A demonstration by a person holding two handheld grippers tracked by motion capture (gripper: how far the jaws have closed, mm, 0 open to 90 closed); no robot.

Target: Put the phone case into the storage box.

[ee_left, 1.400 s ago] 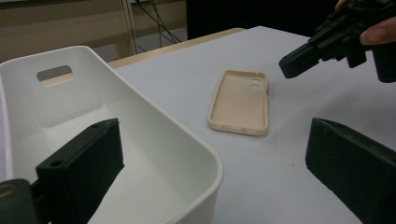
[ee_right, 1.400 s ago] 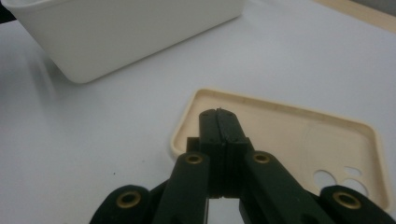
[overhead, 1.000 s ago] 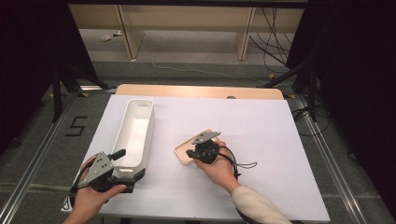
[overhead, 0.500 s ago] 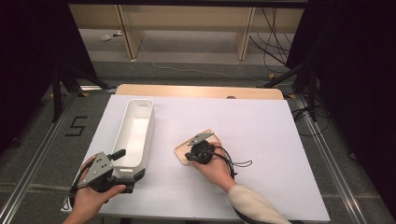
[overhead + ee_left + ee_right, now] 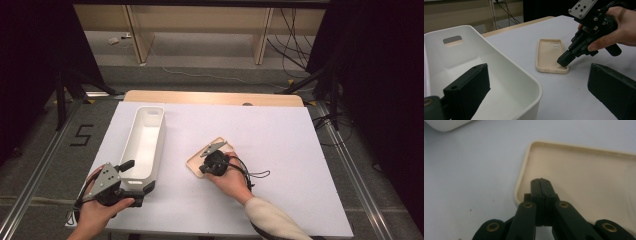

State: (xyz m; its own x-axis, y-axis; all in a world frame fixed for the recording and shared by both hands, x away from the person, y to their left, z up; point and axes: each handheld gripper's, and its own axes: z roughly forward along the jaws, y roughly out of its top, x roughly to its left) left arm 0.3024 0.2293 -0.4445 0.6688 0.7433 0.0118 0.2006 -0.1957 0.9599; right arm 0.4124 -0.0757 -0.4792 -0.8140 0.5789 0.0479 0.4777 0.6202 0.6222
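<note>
**Shut jaws pressed to the phone case, bin gripped at its near end**

A beige phone case [image 5: 211,159] lies open side up on the white table cover [image 5: 290,145], just right of centre in the high view and near the long white bin [image 5: 145,142] that sits left of centre. The right gripper [image 5: 209,161] comes down on the case's near end; in the right gripper view its jaws are pressed flat together with nothing between them, their tips resting inside the case close to its rim [image 5: 522,173]. In the left gripper view the same tips [image 5: 563,61] touch the case's lower right corner. At the lower left of the high view, the left gripper [image 5: 131,175] straddles the bin's near wall, one jaw inside and one outside; whether the pads press on the wall cannot be told.
</note>
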